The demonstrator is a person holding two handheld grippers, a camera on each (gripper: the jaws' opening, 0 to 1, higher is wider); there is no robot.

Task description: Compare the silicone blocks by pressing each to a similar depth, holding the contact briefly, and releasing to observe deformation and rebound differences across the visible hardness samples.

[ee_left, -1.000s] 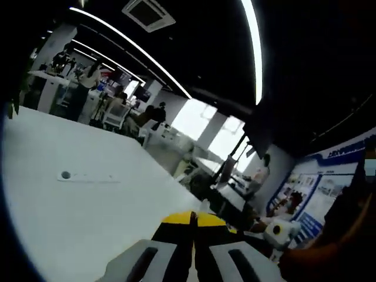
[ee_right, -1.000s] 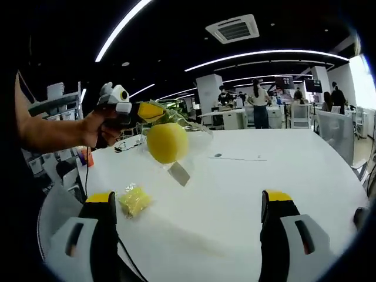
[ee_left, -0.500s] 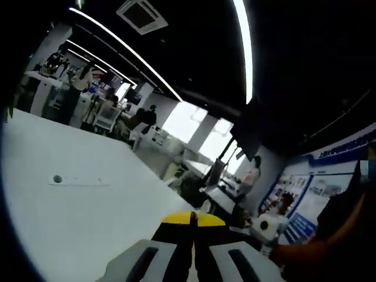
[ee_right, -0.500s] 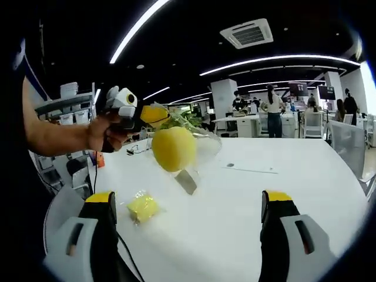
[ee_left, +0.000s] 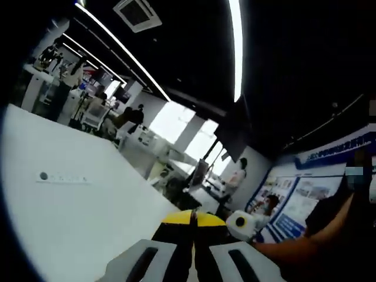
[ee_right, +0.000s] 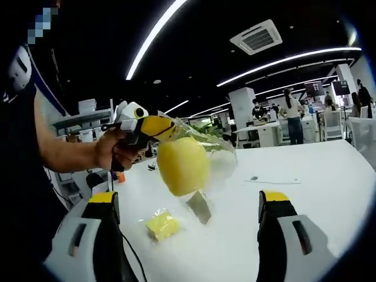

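In the right gripper view a hand holds my left gripper [ee_right: 154, 126] up at the left, shut on the top edge of a clear plastic bag [ee_right: 217, 155]. A round yellow silicone block [ee_right: 183, 165] hangs inside that bag, above the white table [ee_right: 329, 194]. A smaller yellow block [ee_right: 163, 224] in its own clear wrap lies on the table below it. My right gripper [ee_right: 187, 197] stands open in front of the hanging bag, apart from it. In the left gripper view my left gripper [ee_left: 192, 220] has its yellow tips pressed together over the table [ee_left: 70, 217].
A thin strip with a dark dot [ee_right: 273, 180] lies flat on the table beyond the bag, also visible as a strip [ee_left: 61, 176] in the left gripper view. A person's forearm [ee_left: 305, 249] crosses at the lower right. Desks, chairs and people stand far behind.
The hanging bag and block now look larger and nearer in the right gripper view. Both views have shifted with the hands. The small block still lies on the table.
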